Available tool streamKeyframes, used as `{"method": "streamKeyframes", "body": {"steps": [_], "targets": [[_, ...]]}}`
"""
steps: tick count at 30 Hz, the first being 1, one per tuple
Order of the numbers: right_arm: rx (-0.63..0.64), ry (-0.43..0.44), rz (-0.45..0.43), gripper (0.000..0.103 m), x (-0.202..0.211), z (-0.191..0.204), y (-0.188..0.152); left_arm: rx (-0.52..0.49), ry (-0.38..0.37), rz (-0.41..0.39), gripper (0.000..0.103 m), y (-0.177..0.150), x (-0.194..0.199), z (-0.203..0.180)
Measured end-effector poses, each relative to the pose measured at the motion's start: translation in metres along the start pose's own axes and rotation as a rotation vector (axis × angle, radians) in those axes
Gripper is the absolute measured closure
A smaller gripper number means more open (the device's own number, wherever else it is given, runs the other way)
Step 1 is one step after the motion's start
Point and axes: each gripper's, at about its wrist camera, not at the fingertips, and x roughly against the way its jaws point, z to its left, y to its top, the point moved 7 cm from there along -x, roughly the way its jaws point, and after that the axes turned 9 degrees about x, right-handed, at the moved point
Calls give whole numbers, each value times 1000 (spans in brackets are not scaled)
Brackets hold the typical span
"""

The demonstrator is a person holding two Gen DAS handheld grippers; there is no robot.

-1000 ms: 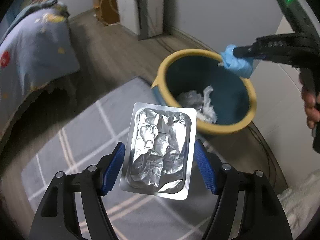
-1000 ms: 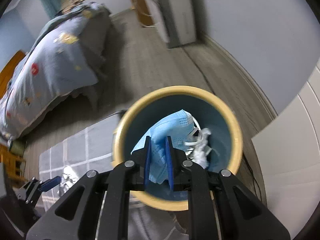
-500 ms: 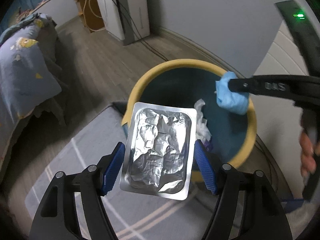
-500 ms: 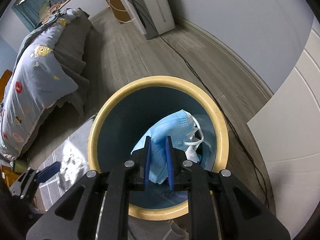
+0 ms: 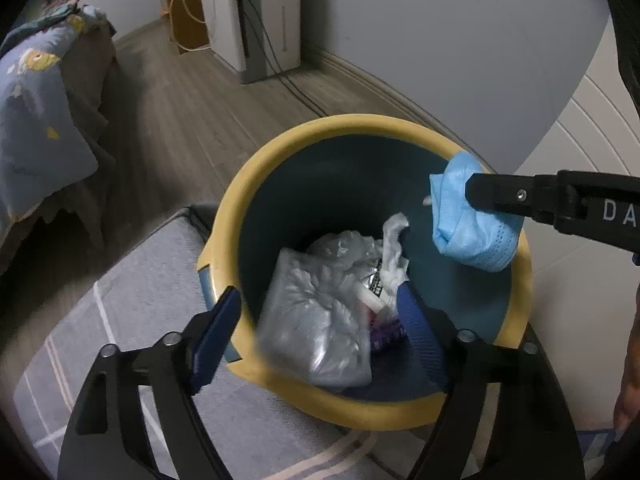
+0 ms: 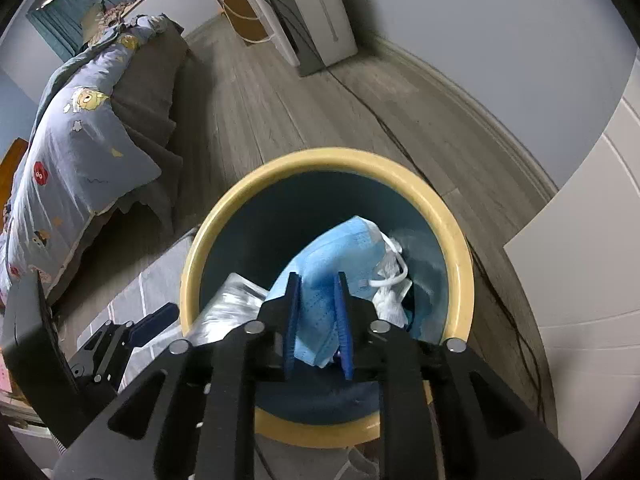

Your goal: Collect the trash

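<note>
A yellow-rimmed bin point(image 5: 320, 128) with a dark teal inside stands on the floor below both grippers. My left gripper point(image 5: 316, 295) hangs over its near rim, jaws wide and still opening, gripping nothing. A silver foil blister pack point(image 5: 316, 328) is blurred and loose inside the bin below those jaws. My right gripper point(image 6: 317, 280) is over the bin point(image 6: 320, 156) with a crumpled blue face mask point(image 6: 340, 248) between its pads. Its jaws are opening, and the mask point(image 5: 464, 232) still touches both pads and hangs from them.
Crumpled tissue point(image 5: 394, 248) and clear plastic lie in the bin. A grey rug point(image 5: 120, 320) with pale lines reaches the bin's left side. A bed with a blue quilt point(image 6: 80, 140) is at left, a white appliance point(image 5: 260, 20) with cables behind, a white panel point(image 5: 580, 140) at right.
My left gripper moved over the bin, opened and let go of the foil pack, which dropped inside. The right gripper sank a little and its jaws widened around the mask.
</note>
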Motion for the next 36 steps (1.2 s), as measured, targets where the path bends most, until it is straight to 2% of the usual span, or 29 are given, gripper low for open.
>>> {"method": "streamKeyframes", "body": {"steps": [3,5,7,13,18,21,23,27,29,31,34,36], "targets": [[-23,-11,-5,74,-1,-3,2,9,-5,-4,22,-1,1,4],[-29,-20,-6,59,-2,-5,2,4,-6,-8,22,-5,3,7],[-29,-31,-3,55,-2,-5,3,-9,0,-12,22,-6,5,10],[5,-58,-2,53,2,-5,1,-16,-13,-37,21,-12,25,15],[38,-78,7,53,15,-6,-11,4,-42,-75,21,-15,57,16],[49,-101,14,53,29,-8,-20,15,-56,-117,15,-12,84,16],[59,-111,13,43,42,-8,-27,14,-64,-167,6,-11,107,14],[109,-152,-30,30,74,-1,-37,3,-64,-211,5,-14,137,12],[124,-162,-58,15,90,3,-42,9,-67,-230,5,-16,150,13],[123,-158,-95,7,107,5,-48,15,-40,-235,5,-17,158,15],[112,-172,-132,6,127,4,-54,38,4,-227,5,-20,170,21],[119,-175,-149,6,136,6,-59,87,-48,-227,5,-24,180,23]]}}
